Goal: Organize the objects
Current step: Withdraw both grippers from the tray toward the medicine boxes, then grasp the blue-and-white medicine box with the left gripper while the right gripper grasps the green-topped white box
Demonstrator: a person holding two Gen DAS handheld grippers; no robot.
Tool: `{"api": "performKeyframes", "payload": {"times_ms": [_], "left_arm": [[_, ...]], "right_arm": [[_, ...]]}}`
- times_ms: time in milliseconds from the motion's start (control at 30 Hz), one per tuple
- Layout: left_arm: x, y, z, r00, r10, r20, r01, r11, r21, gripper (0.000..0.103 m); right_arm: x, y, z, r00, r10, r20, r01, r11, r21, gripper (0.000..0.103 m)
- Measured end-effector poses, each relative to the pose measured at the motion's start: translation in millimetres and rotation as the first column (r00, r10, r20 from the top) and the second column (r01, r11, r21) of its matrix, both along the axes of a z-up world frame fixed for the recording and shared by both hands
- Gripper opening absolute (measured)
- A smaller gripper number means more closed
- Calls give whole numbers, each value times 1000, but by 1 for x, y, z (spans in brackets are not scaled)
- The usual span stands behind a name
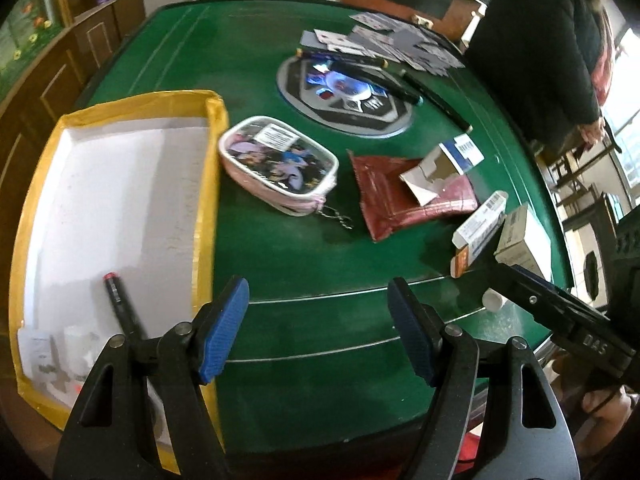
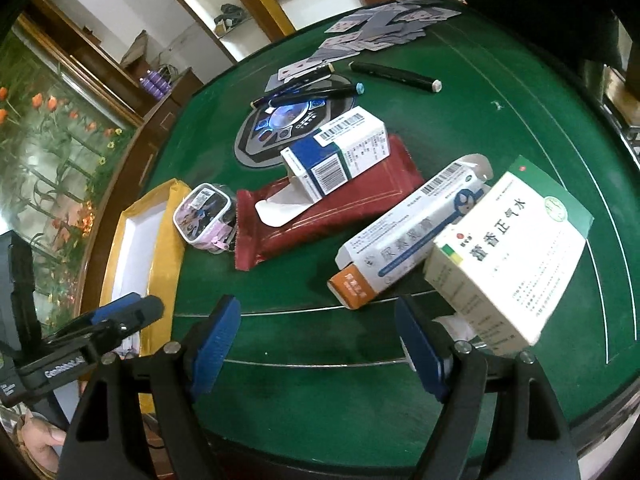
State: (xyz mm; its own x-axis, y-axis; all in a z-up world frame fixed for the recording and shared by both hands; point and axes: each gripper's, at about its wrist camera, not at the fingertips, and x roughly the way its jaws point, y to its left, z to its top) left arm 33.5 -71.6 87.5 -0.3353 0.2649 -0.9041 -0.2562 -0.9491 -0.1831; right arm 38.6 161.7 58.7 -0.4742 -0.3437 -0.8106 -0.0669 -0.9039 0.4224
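Note:
My left gripper [image 1: 316, 296] hangs open over the green table [image 1: 312, 264], just right of a yellow-rimmed white tray [image 1: 208, 184]. Nothing is between its blue pads [image 1: 224, 328]. A black pen with a red tip [image 1: 120, 304] and some small white items lie in the tray. A pink picture pouch [image 1: 280, 168] sits against the tray's rim. My right gripper [image 2: 316, 320] is open too, empty, near the table's front edge. Beyond it lie a white medicine box [image 2: 512, 252], a long white box [image 2: 412, 232], a red packet [image 2: 352, 208] and a blue-white box [image 2: 340, 152] resting on the packet.
Two black pens [image 2: 396, 76] and scattered playing cards [image 2: 376, 28] lie at the far side, around a round centre panel [image 2: 288, 120]. A small white cap [image 1: 492, 300] sits by the right gripper. A person in a dark coat [image 1: 540, 48] stands at the table's far right.

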Motion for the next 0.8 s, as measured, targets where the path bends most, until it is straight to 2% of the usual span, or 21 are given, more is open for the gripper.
{"api": "performKeyframes", "payload": {"times_ms": [200,333,533,800], "left_arm": [[-13,26,3,998,-56,3,56,998,-5,72],[-31,62,11,991,-134,-7,134,991,7,73],[-53,123,8,960,-279,-28,278,960,-25,73],[-83,166,-16,932,-364,-10,361,928,-90,73]], "right_arm": [[5,14,0,1000,-24,-3,24,1000,-2,80],[10,21,2,999,-37,-9,37,999,-3,80],[19,34,6,998,-59,-25,60,998,5,80],[35,52,8,996,-89,-27,90,996,12,80]]}}
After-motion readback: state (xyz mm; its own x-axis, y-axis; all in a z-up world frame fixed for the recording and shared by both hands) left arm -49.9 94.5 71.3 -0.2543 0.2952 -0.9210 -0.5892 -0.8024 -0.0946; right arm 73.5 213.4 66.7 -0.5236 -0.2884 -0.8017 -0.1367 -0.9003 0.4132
